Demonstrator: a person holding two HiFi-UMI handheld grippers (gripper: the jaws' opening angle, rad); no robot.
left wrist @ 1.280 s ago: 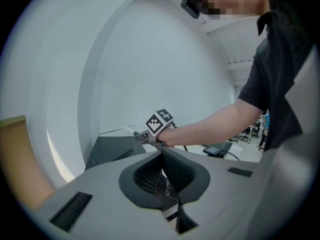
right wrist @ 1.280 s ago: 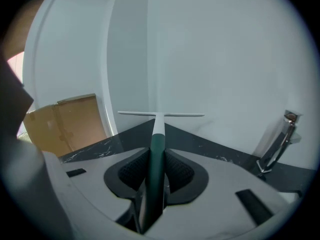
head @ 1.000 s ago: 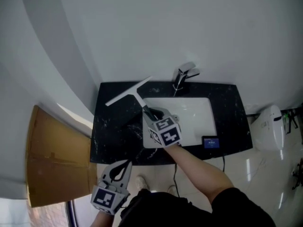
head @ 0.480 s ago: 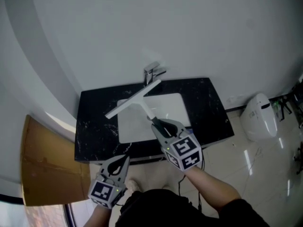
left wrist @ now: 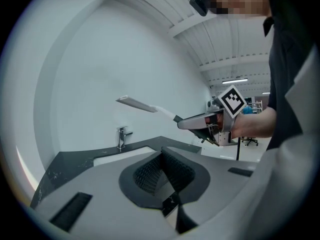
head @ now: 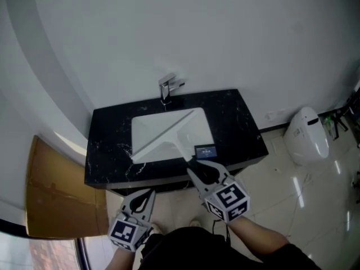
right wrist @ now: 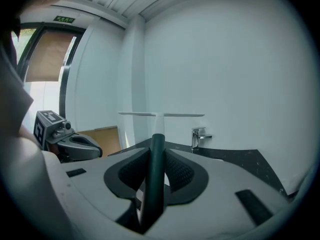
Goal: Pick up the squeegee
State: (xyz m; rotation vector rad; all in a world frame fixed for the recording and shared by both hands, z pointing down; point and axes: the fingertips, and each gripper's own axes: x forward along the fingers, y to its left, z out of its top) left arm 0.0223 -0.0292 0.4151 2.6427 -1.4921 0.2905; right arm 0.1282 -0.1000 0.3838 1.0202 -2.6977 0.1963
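The squeegee (head: 166,135) has a long white blade and a dark green handle. My right gripper (head: 194,167) is shut on that handle and holds it in the air over the white basin (head: 147,127). In the right gripper view the handle (right wrist: 156,154) runs up between the jaws to the level blade (right wrist: 161,115). My left gripper (head: 147,196) hangs lower left, in front of the counter, shut with nothing in it. The left gripper view shows the squeegee (left wrist: 137,104) raised, held by the right gripper (left wrist: 186,124).
A black marble counter (head: 107,145) holds the basin, with a chrome faucet (head: 167,87) at the back. A small blue object (head: 205,151) lies near the counter's front edge. A brown cardboard sheet (head: 53,190) leans at the left. A white rounded appliance (head: 306,134) is at the right.
The right gripper has lifted the squeegee off the counter's left side and drawn it back toward me, over the basin. The left gripper has stayed low and shut.
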